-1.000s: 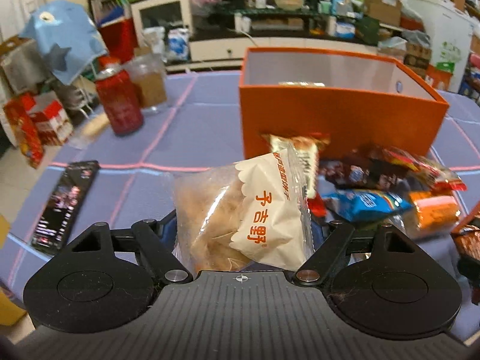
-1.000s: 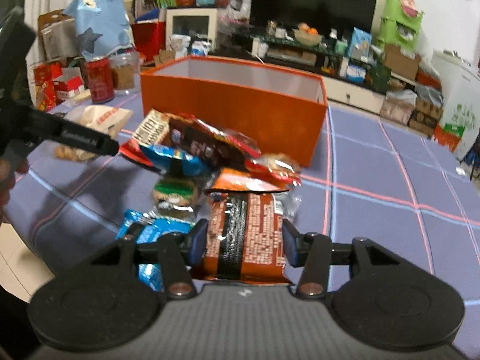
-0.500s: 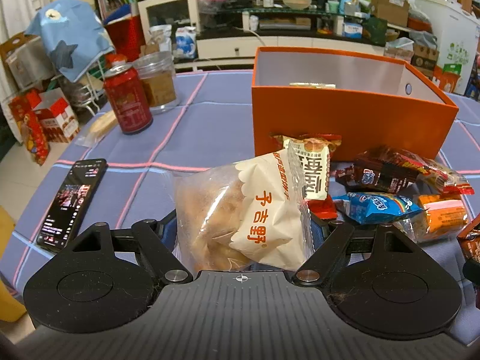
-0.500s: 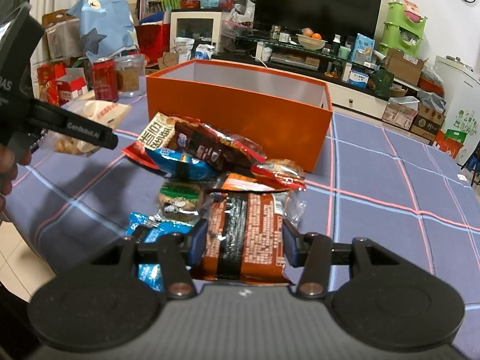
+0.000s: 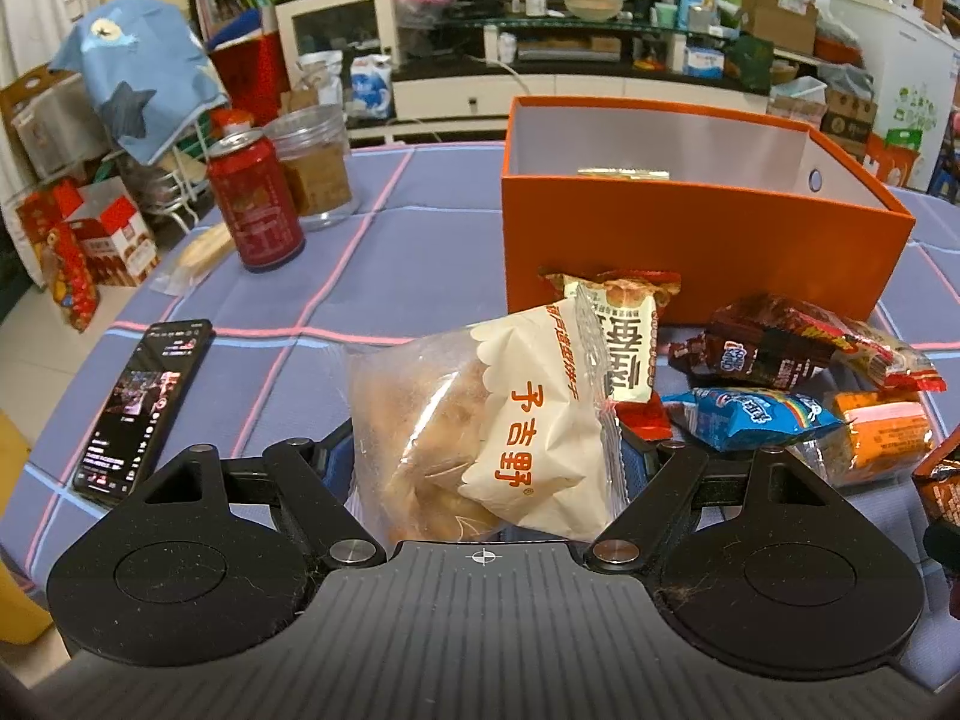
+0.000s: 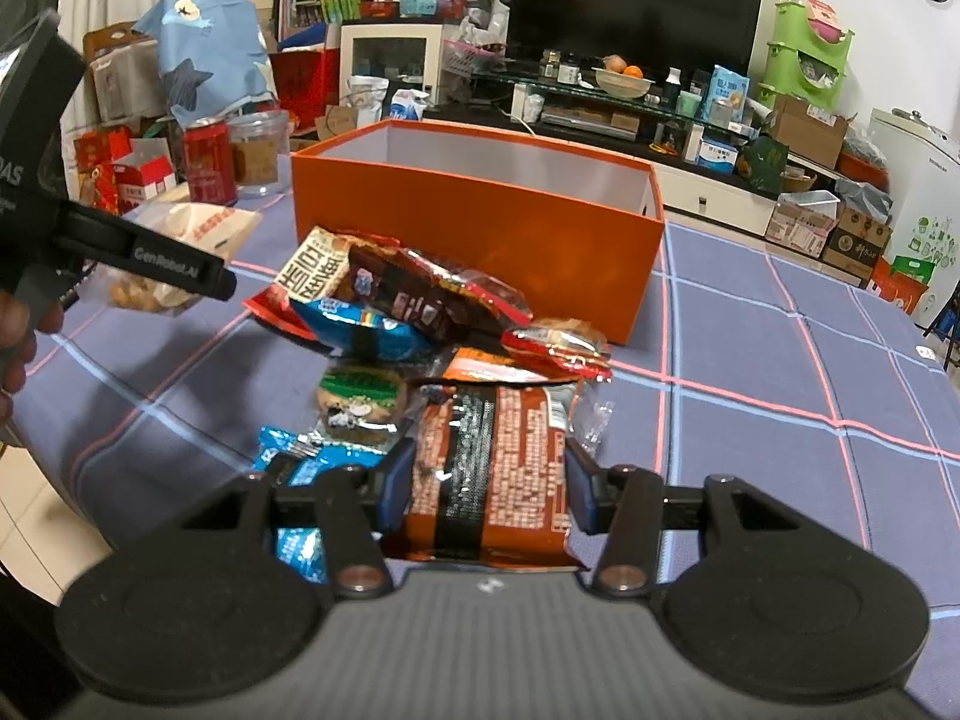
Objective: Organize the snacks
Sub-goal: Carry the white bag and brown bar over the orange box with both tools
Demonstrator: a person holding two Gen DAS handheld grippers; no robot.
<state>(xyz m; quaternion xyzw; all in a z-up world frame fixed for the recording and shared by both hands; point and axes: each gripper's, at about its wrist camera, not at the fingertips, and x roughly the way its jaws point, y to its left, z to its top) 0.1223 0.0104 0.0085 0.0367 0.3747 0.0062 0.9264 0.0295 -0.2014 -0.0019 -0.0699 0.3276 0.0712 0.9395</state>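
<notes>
My left gripper [image 5: 483, 462] is shut on a clear and white pastry bag [image 5: 480, 432] with orange characters, held in front of the open orange box [image 5: 690, 240]. In the right wrist view that same left gripper [image 6: 150, 258] hangs at the left with its bag [image 6: 186, 228], a hand behind it. My right gripper [image 6: 489, 486] is shut on an orange-brown snack packet [image 6: 489, 474] at the near end of the snack pile [image 6: 420, 300]. The orange box [image 6: 480, 228] stands just behind the pile. A gold packet [image 5: 624, 174] peeks over the box wall.
On the purple checked tablecloth lie several loose packets: cream [image 5: 624, 342], dark red [image 5: 762, 348], blue [image 5: 750, 417]. A red can [image 5: 255, 210] and a jar [image 5: 315, 174] stand far left, a phone [image 5: 144, 408] near the table's left edge. Another blue packet [image 6: 294, 462] lies beside my right gripper.
Both grippers keep hold of their packets. The views have barely shifted; nothing on the table has moved.
</notes>
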